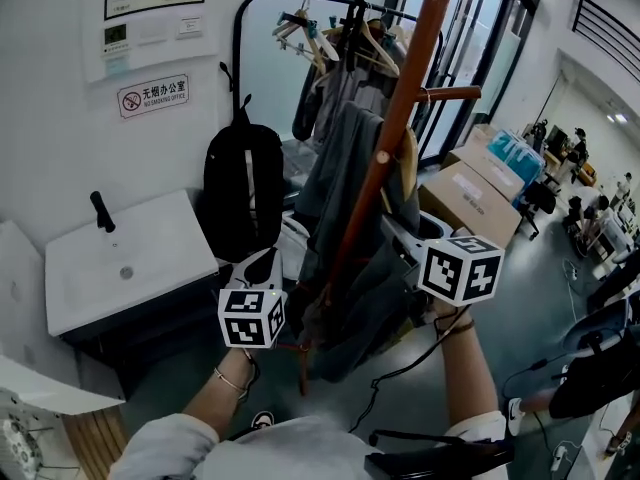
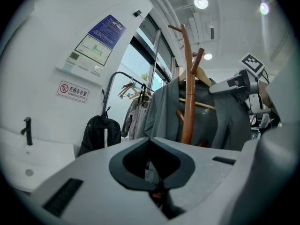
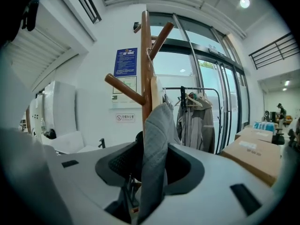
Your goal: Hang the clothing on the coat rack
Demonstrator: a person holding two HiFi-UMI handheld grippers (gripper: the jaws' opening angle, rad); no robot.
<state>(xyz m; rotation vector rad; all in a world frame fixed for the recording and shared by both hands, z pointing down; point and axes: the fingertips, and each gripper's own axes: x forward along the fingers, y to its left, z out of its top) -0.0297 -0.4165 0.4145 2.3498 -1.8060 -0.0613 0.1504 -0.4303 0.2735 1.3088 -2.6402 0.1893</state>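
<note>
A grey garment (image 1: 345, 218) hangs on a wooden hanger (image 2: 204, 76) on the brown wooden coat rack (image 1: 400, 98). My right gripper (image 1: 405, 233) is at the garment's right side, just right of the pole. In the right gripper view a fold of the grey cloth (image 3: 154, 144) stands between the parted jaws of the right gripper (image 3: 150, 170), with gaps beside it. My left gripper (image 1: 265, 268) sits low at the left of the garment and points up. In its own view the left gripper (image 2: 153, 165) has its jaws meeting at a narrow seam, the garment (image 2: 164, 107) ahead of it.
A black backpack (image 1: 243, 188) hangs by the wall above a white sink (image 1: 130, 258). Behind the rack stands a black clothes rail (image 1: 330, 38) with hangers and jackets. Cardboard boxes (image 1: 470, 193) lie at the right, a cable (image 1: 400, 368) on the floor.
</note>
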